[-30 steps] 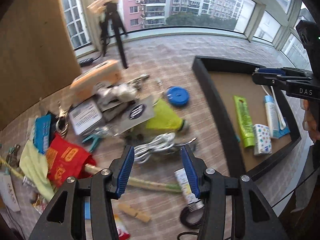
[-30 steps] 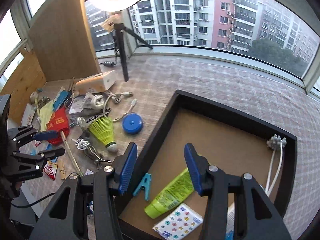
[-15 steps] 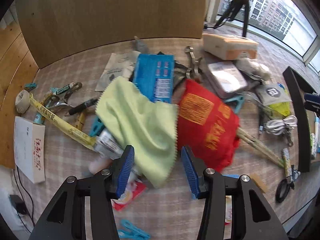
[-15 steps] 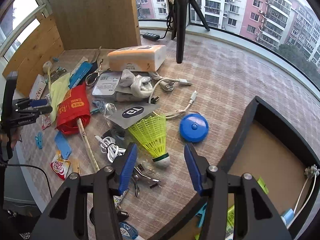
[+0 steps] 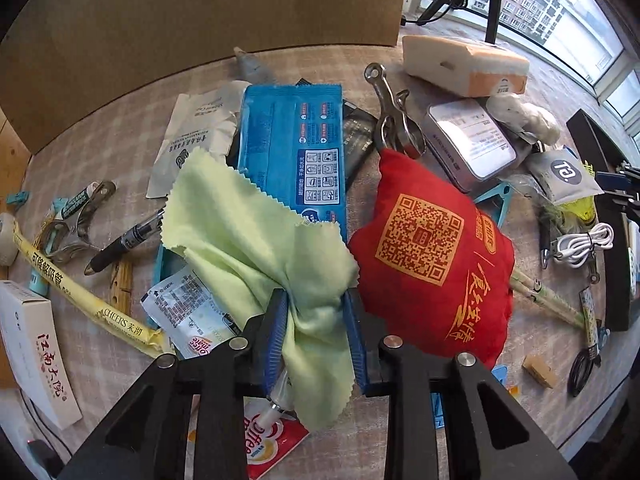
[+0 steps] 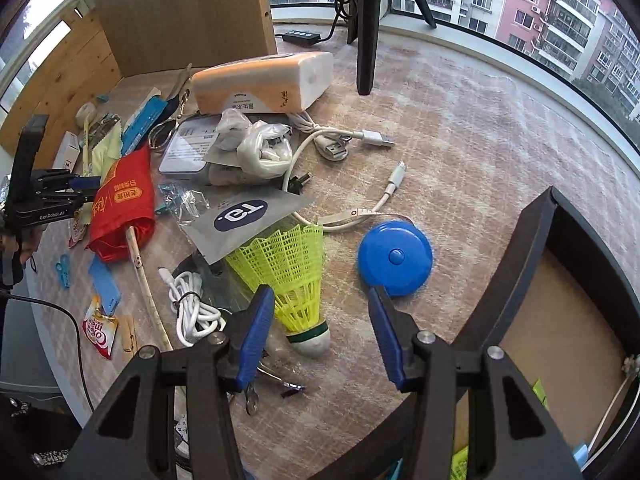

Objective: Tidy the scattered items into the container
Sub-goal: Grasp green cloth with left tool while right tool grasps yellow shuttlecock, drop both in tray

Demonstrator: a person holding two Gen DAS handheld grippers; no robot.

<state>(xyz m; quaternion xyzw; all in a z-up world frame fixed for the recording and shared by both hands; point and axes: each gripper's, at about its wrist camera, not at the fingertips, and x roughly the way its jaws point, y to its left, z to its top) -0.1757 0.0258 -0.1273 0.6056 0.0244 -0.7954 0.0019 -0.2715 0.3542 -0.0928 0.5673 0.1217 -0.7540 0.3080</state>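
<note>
My left gripper (image 5: 316, 332) is shut on the near corner of a pale green cloth (image 5: 248, 232) that drapes over a blue wipes pack (image 5: 296, 148), beside a red pouch (image 5: 432, 264). My right gripper (image 6: 322, 340) is open and empty, low over the table, with a yellow shuttlecock (image 6: 294, 276) between its fingers and a blue tape measure (image 6: 394, 258) just beyond the right finger. The black tray (image 6: 516, 264) with a brown floor lies at the right; a green item shows in its near corner. The left gripper also shows in the right wrist view (image 6: 86, 190).
Clutter covers the table: a tissue pack (image 6: 264, 80), white cables (image 6: 192, 308), a grey pouch (image 6: 244, 220), a metal tin (image 5: 472, 144), pliers (image 5: 394, 120), a pen (image 5: 128, 240), a white box (image 5: 36, 352), a tripod leg (image 6: 368, 28). A wooden board stands behind.
The left gripper has dropped onto the green cloth and shut on it. The right gripper has moved left from the tray and lower, over the shuttlecock, still open.
</note>
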